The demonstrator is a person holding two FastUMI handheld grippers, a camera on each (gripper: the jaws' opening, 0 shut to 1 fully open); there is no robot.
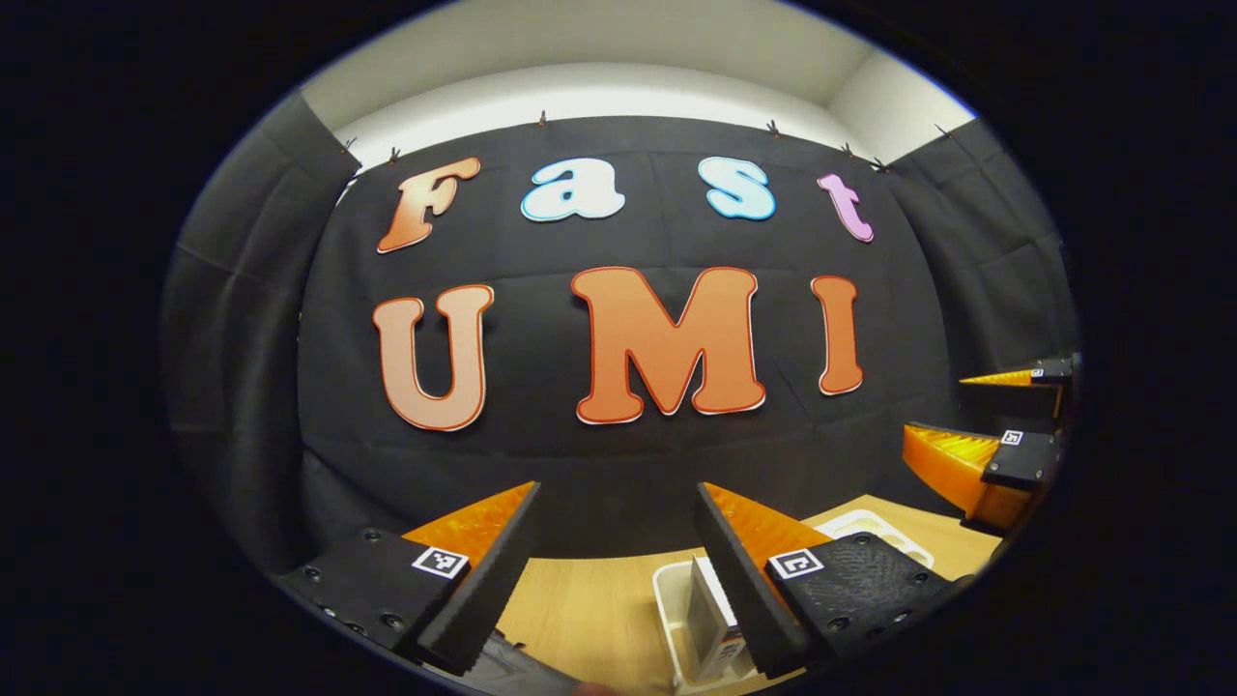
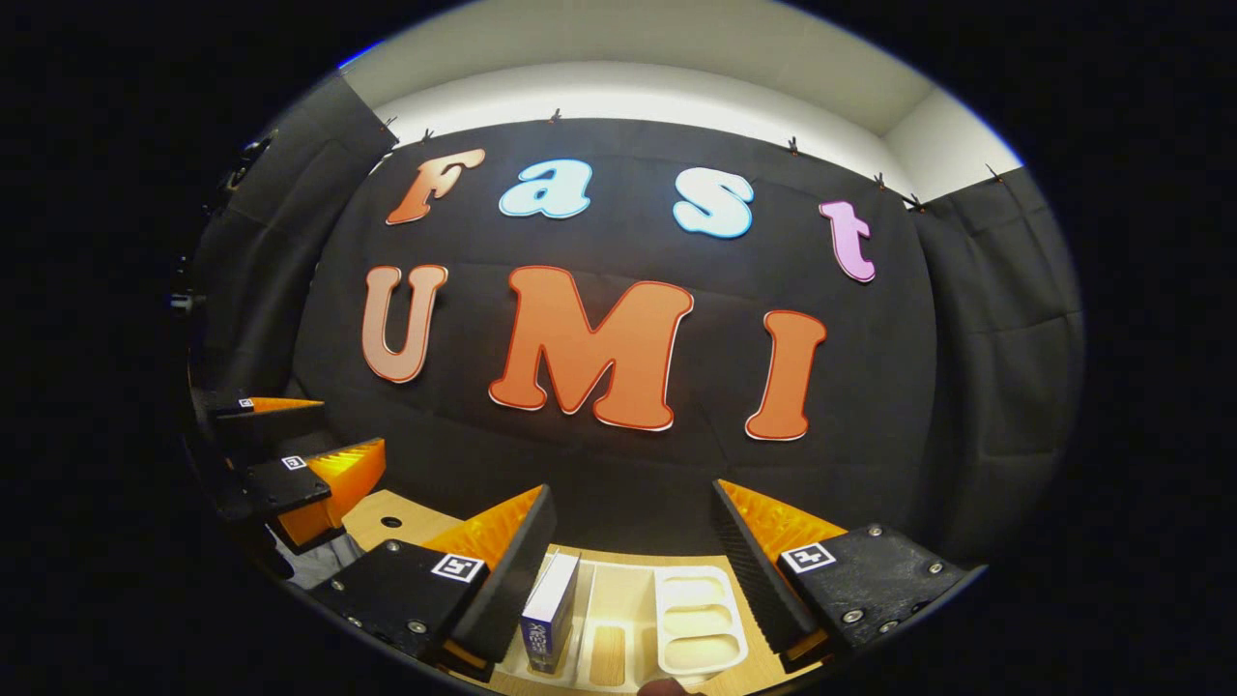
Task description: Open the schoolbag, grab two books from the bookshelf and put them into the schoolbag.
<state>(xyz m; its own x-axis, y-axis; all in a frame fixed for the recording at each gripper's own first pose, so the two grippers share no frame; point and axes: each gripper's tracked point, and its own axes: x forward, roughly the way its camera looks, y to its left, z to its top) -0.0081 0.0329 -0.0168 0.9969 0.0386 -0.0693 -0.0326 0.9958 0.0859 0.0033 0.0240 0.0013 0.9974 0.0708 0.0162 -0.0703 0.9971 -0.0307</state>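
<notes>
Left hand-held gripper [image 1: 618,570]: raised above the counter [image 1: 589,599], fingers spread wide apart with nothing between them; aimed at the booth wall, not down at the work.
Right hand-held gripper [image 2: 633,570]: likewise parted and empty, at a similar height; seen in the left gripper view off to the right, jaws also apart.
Bookshelf [image 2: 701,619]: a white rack with open slots standing on the counter, directly below and ahead of the right hand-held gripper.
Book [image 2: 549,609]: stands upright on edge in the rack's left slot, spine toward the camera; upright storage leaves its top edge free for a pinch from above. In the left gripper view an upright book [image 1: 705,614] sits in the rack near the right finger.
Second book: cannot tell; other slots look empty from here.
Schoolbag: a pale grey fabric patch [image 2: 319,561] low left in the right gripper view may be it; open or closed, cannot tell.
Step judged: both hands poised wide, likely ready to start; no book carried yet.
Next need: drop toward bag or rack.
</notes>
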